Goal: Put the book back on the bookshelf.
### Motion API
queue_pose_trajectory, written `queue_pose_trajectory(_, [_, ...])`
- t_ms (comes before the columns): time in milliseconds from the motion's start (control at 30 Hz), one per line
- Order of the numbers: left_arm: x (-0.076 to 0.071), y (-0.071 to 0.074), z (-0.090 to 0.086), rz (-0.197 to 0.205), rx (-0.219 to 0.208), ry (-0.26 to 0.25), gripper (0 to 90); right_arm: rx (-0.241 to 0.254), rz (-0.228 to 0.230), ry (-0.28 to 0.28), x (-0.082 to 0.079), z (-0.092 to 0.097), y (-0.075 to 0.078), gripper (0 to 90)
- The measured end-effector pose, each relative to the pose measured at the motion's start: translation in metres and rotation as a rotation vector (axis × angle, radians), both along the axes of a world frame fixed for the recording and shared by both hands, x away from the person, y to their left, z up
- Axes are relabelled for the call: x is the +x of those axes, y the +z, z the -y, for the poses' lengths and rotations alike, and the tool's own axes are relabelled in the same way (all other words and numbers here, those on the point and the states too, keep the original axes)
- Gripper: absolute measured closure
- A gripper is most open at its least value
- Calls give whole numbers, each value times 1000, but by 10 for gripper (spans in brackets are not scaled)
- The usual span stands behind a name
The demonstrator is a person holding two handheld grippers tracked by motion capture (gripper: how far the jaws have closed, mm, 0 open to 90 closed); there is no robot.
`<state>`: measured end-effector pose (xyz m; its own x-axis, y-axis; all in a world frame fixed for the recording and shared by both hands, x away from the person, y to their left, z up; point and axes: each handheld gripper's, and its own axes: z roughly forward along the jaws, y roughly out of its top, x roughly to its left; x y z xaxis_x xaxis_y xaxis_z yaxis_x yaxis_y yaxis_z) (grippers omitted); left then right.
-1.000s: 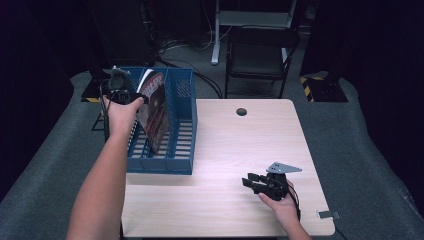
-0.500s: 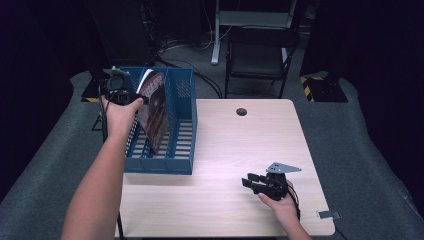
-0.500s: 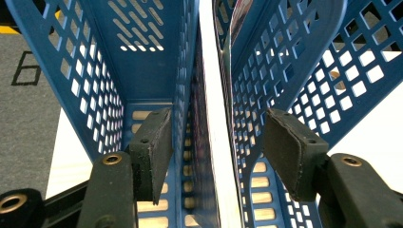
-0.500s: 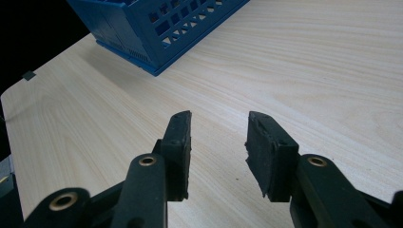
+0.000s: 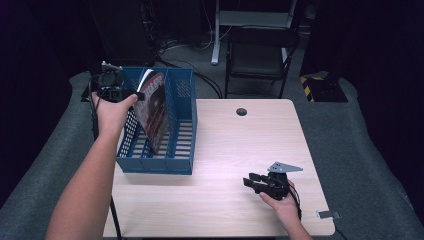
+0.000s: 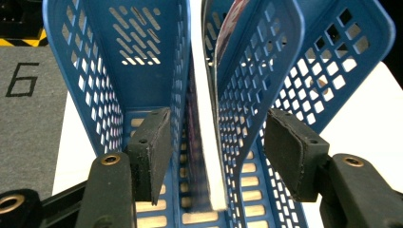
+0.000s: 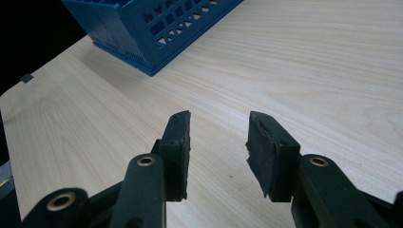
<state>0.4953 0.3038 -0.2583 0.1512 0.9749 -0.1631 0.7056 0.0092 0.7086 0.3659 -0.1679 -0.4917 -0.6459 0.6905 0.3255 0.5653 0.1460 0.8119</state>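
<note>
A blue slotted file rack (image 5: 155,165) stands at the table's left. A magazine (image 5: 154,107) with a dark red cover leans inside it against a divider. My left gripper (image 5: 124,92) hovers over the rack's far end, by the magazine's top. In the left gripper view its jaws (image 6: 216,142) straddle the magazine's white edge (image 6: 204,156) and a blue divider (image 6: 252,95). The pads (image 6: 152,147) stand clear of both; the jaws have just been opening. My right gripper (image 5: 251,181) rests at the table's front right, open (image 7: 217,142) with bare wood between its jaws.
The light wood table (image 5: 240,150) has a round cable hole (image 5: 241,111) at the back. A black chair (image 5: 260,55) stands behind it. Grey matting (image 5: 360,150) surrounds the table. The rack's corner (image 7: 152,23) lies ahead and to the left in the right gripper view.
My left gripper has risen a little above the rack. The magazine stays leaning in its slot. The right hand has kept still.
</note>
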Motion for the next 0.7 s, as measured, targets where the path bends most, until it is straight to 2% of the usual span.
queue_pose_trajectory(233, [-5, 9, 4, 0, 14, -40, 422, 3, -3, -6, 2, 3, -1, 586])
queue_pose_trajectory(333, [-5, 12, 6, 5, 19, -40, 420, 5, -3, -8, 1, 4, -1, 582])
queue_pose_trajectory(467, [-5, 15, 8, -7, 25, -47, 419, 14, -5, -13, 1, 5, 0, 582])
queue_pose_trajectory(567, [-6, 20, 10, 4, 43, -58, 419, 15, 1, -14, 2, 6, 0, 581])
queue_pose_trajectory(700, [-9, 27, 11, 13, 47, -78, 416, 15, 0, -16, 2, 7, 0, 582])
